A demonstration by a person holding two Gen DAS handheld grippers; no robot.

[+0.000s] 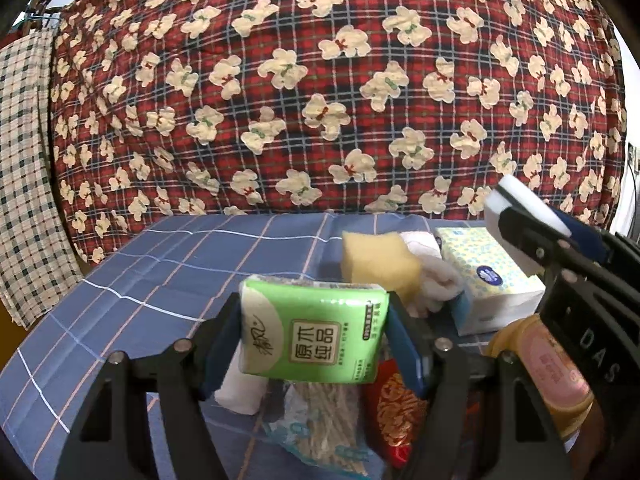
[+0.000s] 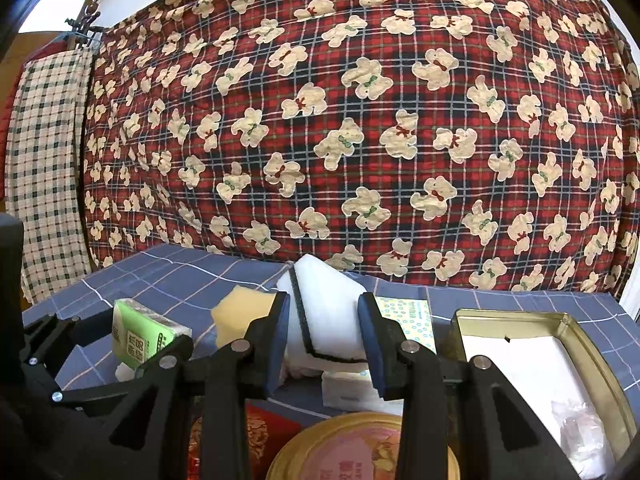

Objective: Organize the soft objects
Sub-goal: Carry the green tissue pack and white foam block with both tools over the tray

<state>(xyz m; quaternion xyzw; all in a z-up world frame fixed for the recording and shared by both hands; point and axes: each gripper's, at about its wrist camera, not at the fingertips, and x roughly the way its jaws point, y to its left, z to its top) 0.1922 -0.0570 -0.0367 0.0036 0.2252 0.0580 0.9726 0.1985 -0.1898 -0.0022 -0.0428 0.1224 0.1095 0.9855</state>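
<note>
Two grips holding: left gripper point(image 1: 314, 332) jaws clamping green plastic-wrapped tissue pack point(image 1: 312, 332) by its ends, right gripper point(image 2: 324, 336) jaws squeezing white black-edged sponge point(image 2: 326, 316), both lifted over blue checked bench point(image 1: 160, 264). Both seeming light, squashy.

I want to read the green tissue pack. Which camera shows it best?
The left wrist view: the green tissue pack sits close and label-forward between the left gripper's fingers. The right wrist view shows it small, angled, at the left.
</note>
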